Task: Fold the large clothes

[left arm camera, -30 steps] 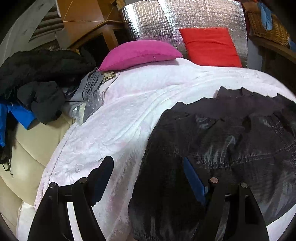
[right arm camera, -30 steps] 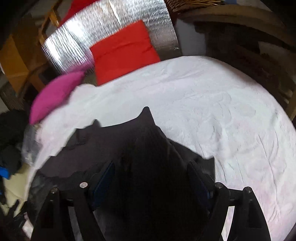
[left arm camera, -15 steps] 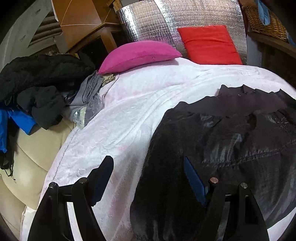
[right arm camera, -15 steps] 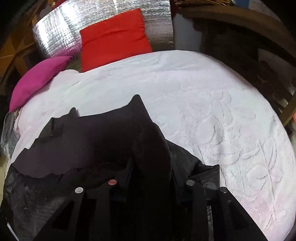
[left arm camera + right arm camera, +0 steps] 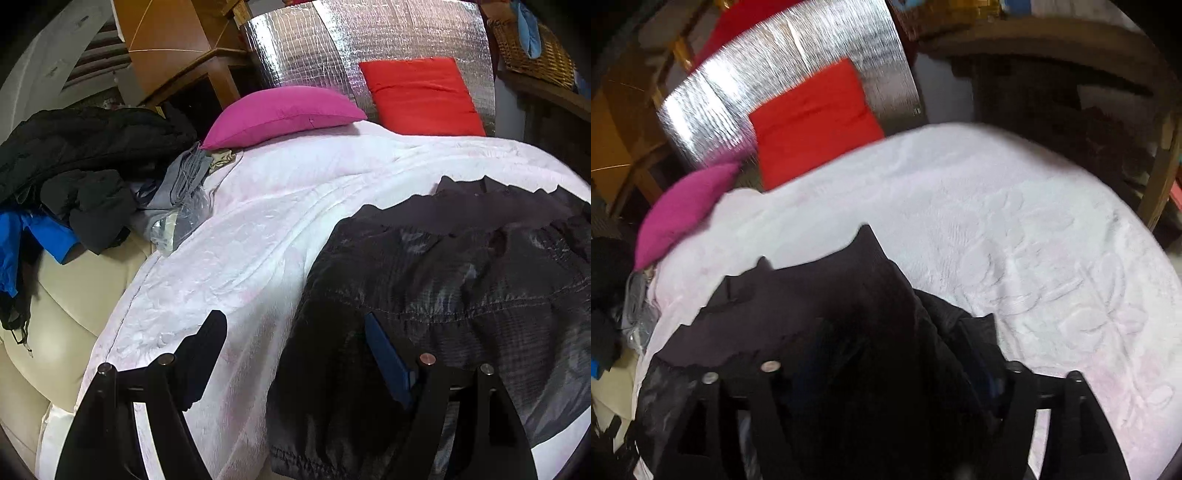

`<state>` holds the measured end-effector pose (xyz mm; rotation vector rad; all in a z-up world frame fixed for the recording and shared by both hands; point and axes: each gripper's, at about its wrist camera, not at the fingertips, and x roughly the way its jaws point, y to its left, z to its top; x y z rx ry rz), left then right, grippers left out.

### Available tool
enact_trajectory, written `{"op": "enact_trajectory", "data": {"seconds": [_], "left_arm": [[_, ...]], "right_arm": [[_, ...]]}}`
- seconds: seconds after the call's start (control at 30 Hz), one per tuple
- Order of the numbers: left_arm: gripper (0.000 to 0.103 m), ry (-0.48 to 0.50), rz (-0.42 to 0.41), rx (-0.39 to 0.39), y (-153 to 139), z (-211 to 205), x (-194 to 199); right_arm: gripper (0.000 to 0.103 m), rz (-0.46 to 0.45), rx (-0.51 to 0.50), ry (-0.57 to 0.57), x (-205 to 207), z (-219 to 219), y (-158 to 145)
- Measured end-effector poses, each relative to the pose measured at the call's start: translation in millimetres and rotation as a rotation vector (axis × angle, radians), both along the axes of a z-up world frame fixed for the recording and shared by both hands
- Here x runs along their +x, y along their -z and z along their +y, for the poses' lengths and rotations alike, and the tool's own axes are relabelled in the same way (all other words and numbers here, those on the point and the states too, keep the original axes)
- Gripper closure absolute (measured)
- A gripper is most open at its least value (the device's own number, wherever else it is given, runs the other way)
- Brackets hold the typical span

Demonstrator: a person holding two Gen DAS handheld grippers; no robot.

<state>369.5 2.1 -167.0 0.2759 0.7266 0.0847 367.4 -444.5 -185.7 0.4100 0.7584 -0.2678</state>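
While the black jacket [image 5: 461, 288] lies crosswise ahead, the right gripper [image 5: 886, 373], jaws opening, straddles its fold; the left gripper [image 5: 295, 354] gapes empty at its edge.

Both wrist views tilt down, close over the white bedspread [image 5: 258, 229] – sharing the red cushion [image 5: 812, 125] beyond.

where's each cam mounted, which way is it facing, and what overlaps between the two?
Left wrist: rides on the left tool, angled down over the near left edge of the white bedspread toward the clothes pile; only its own two open fingers show.
Right wrist: rides on the right tool, angled down over the black jacket; image blurred, tool opening with dark fabric between its fingers.
Shared: black jacket, bedspread, pink pillow, red pillow, silver foil panel.
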Motion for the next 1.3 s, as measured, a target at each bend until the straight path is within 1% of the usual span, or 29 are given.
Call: {"op": "enact_trajectory", "data": {"seconds": [0.07, 0.17, 0.23, 0.27, 0.37, 0.43, 0.47, 0.53, 0.6, 0.63, 0.7, 0.73, 0.8, 0.87, 0.93, 0.97, 1.0, 1.07, 1.13, 1.17, 1.23, 1.27, 1.3], "left_arm": [[0.025, -0.003, -0.009, 0.000, -2.5, -1.2, -3.7], [0.025, -0.012, -0.027, -0.022, -8.6, 1.8, -10.6], [0.025, -0.020, -0.037, -0.078, -15.8, 9.3, -15.7], [0.025, -0.019, -0.041, -0.126, -20.2, 14.3, -18.7], [0.025, 0.005, -0.041, -0.237, -27.1, 21.5, -25.9], [0.025, 0.031, -0.025, -0.268, -25.9, 16.8, -30.4], [0.024, 0.038, -0.017, -0.260, -23.8, 12.4, -31.4], [0.024, 0.054, 0.024, -0.201, -13.5, -5.5, -32.4], [0.024, 0.064, 0.077, -0.147, -2.1, -20.7, -33.0], [0.024, 0.069, 0.124, -0.103, 8.9, -31.7, -31.8], [0.023, 0.064, 0.191, -0.033, 24.8, -44.3, -28.8], [0.023, 0.054, 0.212, 0.009, 33.0, -50.5, -28.3], [0.023, 0.052, 0.202, 0.015, 29.9, -53.1, -32.1], [0.023, 0.074, 0.174, -0.057, 17.5, -51.2, -40.1], [0.023, 0.092, 0.138, -0.123, 7.4, -51.5, -52.9], [0.023, 0.107, 0.124, -0.141, 4.4, -54.0, -59.4], [0.023, 0.124, 0.113, -0.151, 2.2, -56.9, -65.2], [0.022, 0.168, 0.096, -0.148, 0.4, -69.8, -76.1], [0.019, 0.198, 0.103, -0.111, 7.3, -85.0, -80.9], [0.019, 0.202, 0.118, -0.091, 12.5, -88.6, -79.1], [0.019, 0.186, 0.196, -0.023, 32.5, -99.6, -71.5], [0.019, 0.180, 0.219, -0.020, 37.7, -101.2, -69.7], [0.019, 0.174, 0.222, -0.026, 38.5, -101.1, -69.2]], "right_arm": [[0.026, -0.004, 0.003, -0.014, -11.4, 0.8, -2.4], [0.026, -0.011, 0.050, -0.032, -39.5, -2.9, -1.5], [0.026, -0.034, 0.090, -0.046, -57.2, -7.7, -2.9], [0.026, -0.049, 0.110, -0.057, -65.8, -9.6, -4.2], [0.026, -0.102, 0.195, -0.093, -91.2, -15.2, -5.8], [0.028, -0.112, 0.232, -0.114, -107.9, -11.0, -3.3], [0.028, -0.106, 0.236, -0.127, -113.6, -6.3, -1.0], [0.028, -0.081, 0.243, -0.148, -119.9, 4.2, 5.7], [0.028, -0.017, 0.244, -0.151, -117.0, 14.9, 18.7], [0.028, 0.021, 0.237, -0.145, -115.3, 17.9, 24.8], [0.027, 0.093, 0.192, -0.127, -110.1, 25.5, 35.8], [0.026, 0.107, 0.168, -0.124, -108.7, 29.6, 36.6], [0.027, 0.095, 0.141, -0.115, -110.7, 35.6, 31.6], [0.027, 0.049, 0.133, -0.134, -114.5, 43.7, 23.6], [0.027, -0.012, 0.128, -0.176, -118.2, 58.5, 14.3], [0.027, -0.036, 0.112, -0.195, -119.1, 67.1, 10.8], [0.027, -0.061, 0.085, -0.221, -119.8, 80.0, 6.8], [0.027, -0.078, 0.031, -0.256, -116.7, 101.9, 4.1], [0.029, -0.064, -0.006, -0.285, -110.9, 120.8, 7.2], [0.029, -0.035, -0.016, -0.296, -105.5, 129.4, 13.2], [0.033, 0.063, -0.049, -0.296, -92.7, 139.0, 30.6], [0.034, 0.099, -0.074, -0.294, -88.0, 142.0, 37.4], [0.035, 0.112, -0.091, -0.292, -86.0, 144.5, 40.5]]}}
